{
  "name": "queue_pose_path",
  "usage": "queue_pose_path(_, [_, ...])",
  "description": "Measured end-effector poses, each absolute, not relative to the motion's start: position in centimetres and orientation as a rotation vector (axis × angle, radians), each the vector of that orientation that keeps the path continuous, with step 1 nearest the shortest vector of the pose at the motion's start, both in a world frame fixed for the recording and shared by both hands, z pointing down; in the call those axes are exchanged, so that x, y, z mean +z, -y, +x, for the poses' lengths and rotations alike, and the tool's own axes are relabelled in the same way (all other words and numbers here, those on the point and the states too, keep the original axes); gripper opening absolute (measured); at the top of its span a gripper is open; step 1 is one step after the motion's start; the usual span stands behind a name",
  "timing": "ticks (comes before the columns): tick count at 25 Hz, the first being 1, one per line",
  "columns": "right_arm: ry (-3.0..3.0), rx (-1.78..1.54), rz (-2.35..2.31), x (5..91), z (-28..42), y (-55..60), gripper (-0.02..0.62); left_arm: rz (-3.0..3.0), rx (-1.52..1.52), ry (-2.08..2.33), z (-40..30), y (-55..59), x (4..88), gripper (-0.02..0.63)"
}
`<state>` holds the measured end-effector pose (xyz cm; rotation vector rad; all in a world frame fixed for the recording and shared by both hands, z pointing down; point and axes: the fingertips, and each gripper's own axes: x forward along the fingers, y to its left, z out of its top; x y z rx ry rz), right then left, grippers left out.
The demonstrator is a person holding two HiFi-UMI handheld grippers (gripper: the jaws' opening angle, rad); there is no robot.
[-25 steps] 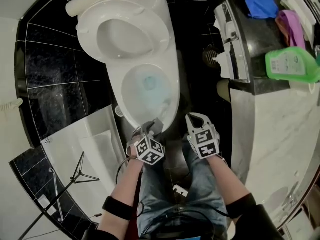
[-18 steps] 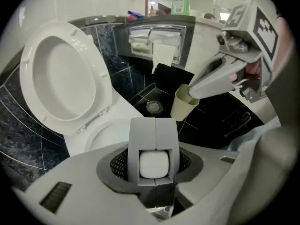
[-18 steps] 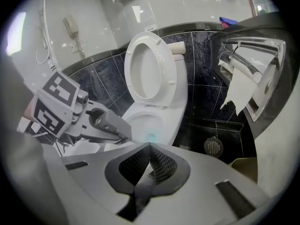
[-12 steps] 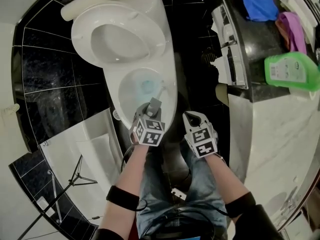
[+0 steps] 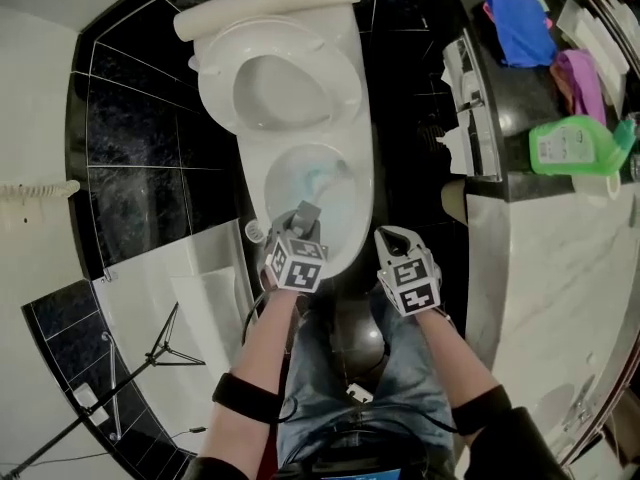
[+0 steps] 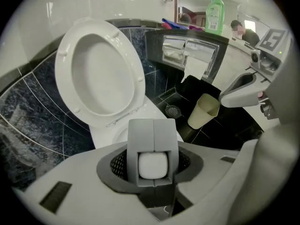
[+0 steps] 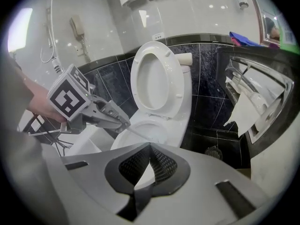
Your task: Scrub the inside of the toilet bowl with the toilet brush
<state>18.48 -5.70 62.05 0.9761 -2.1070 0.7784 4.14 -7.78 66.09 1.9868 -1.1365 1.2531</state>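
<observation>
Place: a bathroom
Fixture: white toilet (image 5: pixel 300 128), seat raised, bluish water in the bowl
Walls and floor: glossy black marbled tiles (image 5: pixel 140 138), a round floor drain (image 6: pixel 173 110)
Beside the toilet: metal paper holder (image 6: pixel 187 53) with paper hanging, a small beige bin (image 6: pixel 202 111)
Counter: dark top (image 5: pixel 515 108) bearing a green cleaner bottle (image 5: pixel 575 146) and coloured cloths (image 5: pixel 520 23), pale marble (image 5: pixel 550 268) beside it

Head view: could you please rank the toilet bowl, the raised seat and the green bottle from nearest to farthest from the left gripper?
1. The toilet bowl, right under the left gripper.
2. The raised seat, beyond the bowl, towards the top of the view.
3. The green bottle, far off to the right.
</observation>
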Motion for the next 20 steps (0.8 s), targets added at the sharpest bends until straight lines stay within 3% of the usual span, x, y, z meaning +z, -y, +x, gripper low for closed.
queue_pose_path(20, [2.146, 0.689, 1.131, 43.4, 10.4, -3.3, 0.017, 2.17, 1.137, 1.102, -4.9, -3.7, 43.4, 0.175])
